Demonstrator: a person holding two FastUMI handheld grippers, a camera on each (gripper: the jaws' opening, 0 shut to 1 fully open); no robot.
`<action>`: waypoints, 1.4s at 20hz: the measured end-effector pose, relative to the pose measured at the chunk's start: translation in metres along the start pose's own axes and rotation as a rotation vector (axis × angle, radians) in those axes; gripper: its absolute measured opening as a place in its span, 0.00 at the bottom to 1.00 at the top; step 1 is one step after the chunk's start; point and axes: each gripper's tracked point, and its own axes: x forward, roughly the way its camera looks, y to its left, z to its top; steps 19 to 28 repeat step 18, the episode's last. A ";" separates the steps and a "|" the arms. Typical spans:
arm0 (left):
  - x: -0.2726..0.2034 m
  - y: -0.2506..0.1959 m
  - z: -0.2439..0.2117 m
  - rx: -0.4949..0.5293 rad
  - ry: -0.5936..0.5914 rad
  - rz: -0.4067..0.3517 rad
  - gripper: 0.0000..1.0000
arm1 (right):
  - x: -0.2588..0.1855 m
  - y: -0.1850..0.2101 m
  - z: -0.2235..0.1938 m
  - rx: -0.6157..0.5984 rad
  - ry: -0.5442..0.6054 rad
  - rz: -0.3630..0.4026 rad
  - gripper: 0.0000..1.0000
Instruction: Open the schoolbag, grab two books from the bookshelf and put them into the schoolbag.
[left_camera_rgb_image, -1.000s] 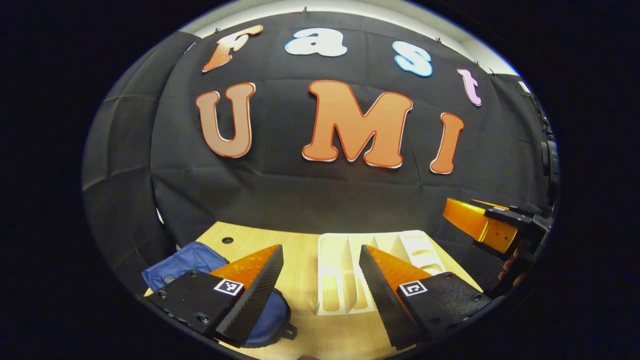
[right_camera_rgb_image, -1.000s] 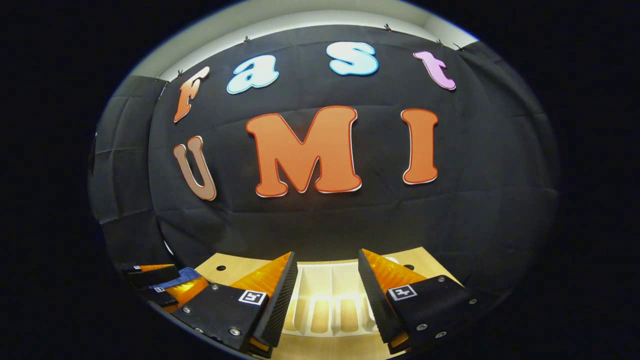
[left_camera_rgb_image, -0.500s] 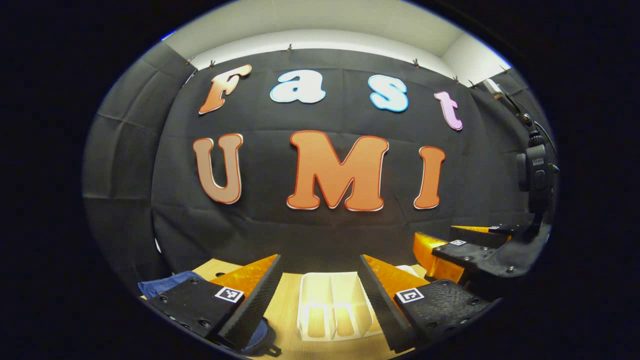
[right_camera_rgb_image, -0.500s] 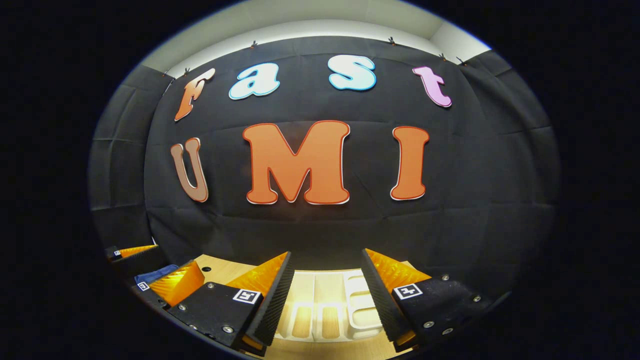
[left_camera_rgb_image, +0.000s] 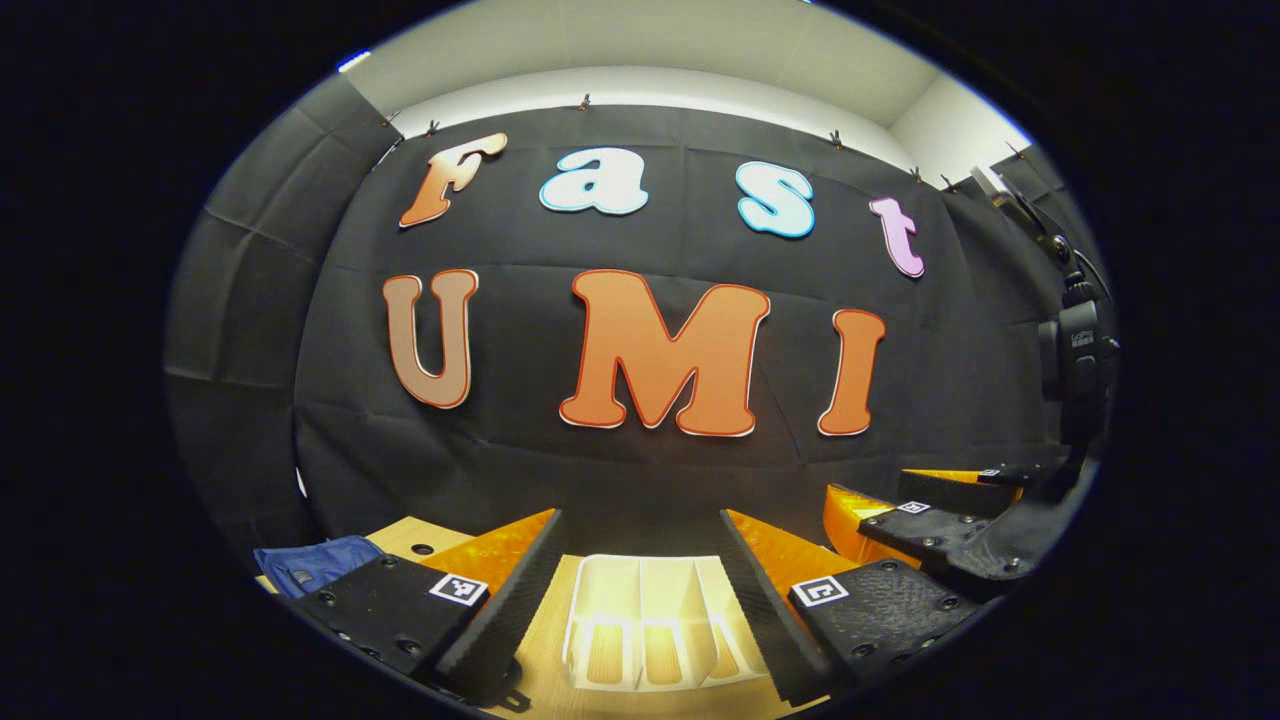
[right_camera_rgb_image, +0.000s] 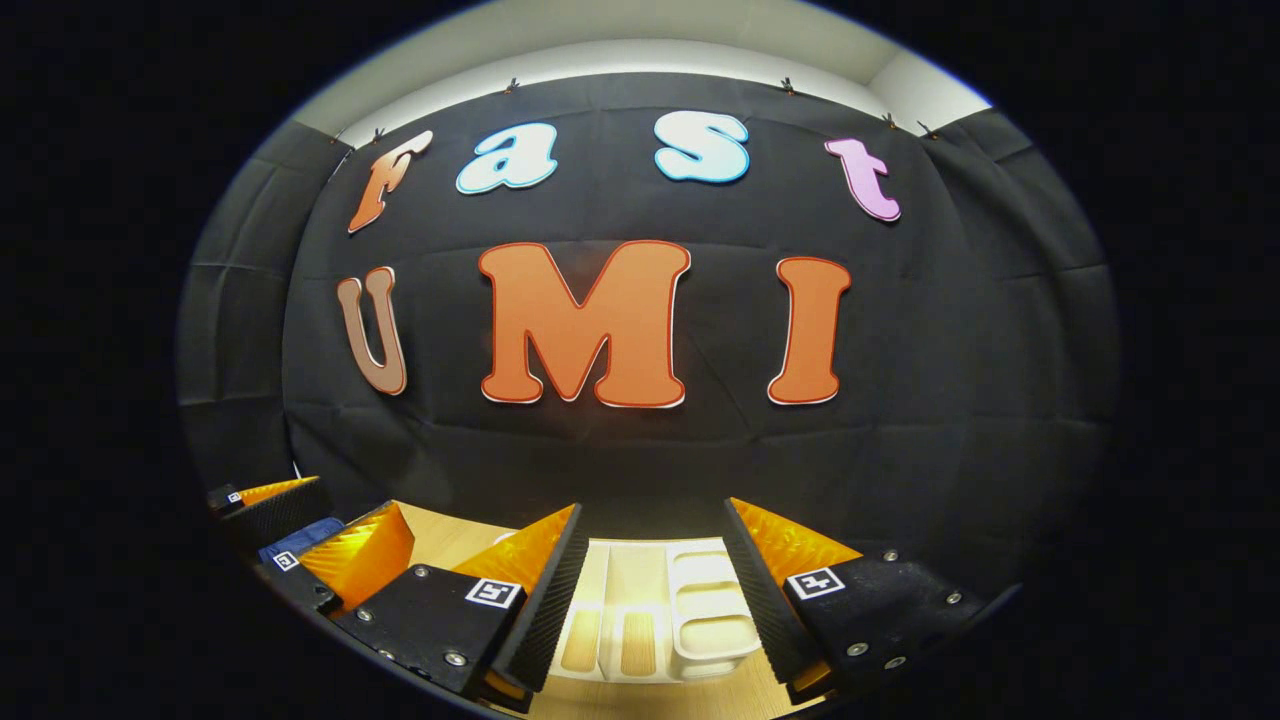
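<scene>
Left gripper (left_camera_rgb_image: 640, 530) bottom centre of left gripper view, fingers spread wide, nothing between. Right gripper (right_camera_rgb_image: 650, 520) bottom centre of right gripper view, likewise wide, nothing held. White bookshelf (left_camera_rgb_image: 640, 600) on wooden table (left_camera_rgb_image: 410, 535), framed between fingers in both views, slots bare. Blue schoolbag (left_camera_rgb_image: 305, 565) lower left, partly behind left finger. Black cloth wall behind.

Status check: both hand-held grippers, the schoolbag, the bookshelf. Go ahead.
Left hand-held gripper open, empty. Right hand-held gripper open, empty. White bookshelf ahead, no books visible. Blue schoolbag left on table; nothing blocking.
</scene>
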 end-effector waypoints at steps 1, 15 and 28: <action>0.000 0.004 0.002 0.004 -0.004 0.007 0.94 | 0.002 0.001 0.000 0.002 -0.001 -0.003 0.81; -0.004 0.034 0.004 0.055 -0.012 0.028 0.94 | 0.008 0.006 -0.008 -0.006 -0.016 -0.027 0.81; -0.005 0.035 0.003 0.074 -0.007 0.034 0.94 | 0.005 0.001 -0.011 -0.006 -0.015 -0.037 0.81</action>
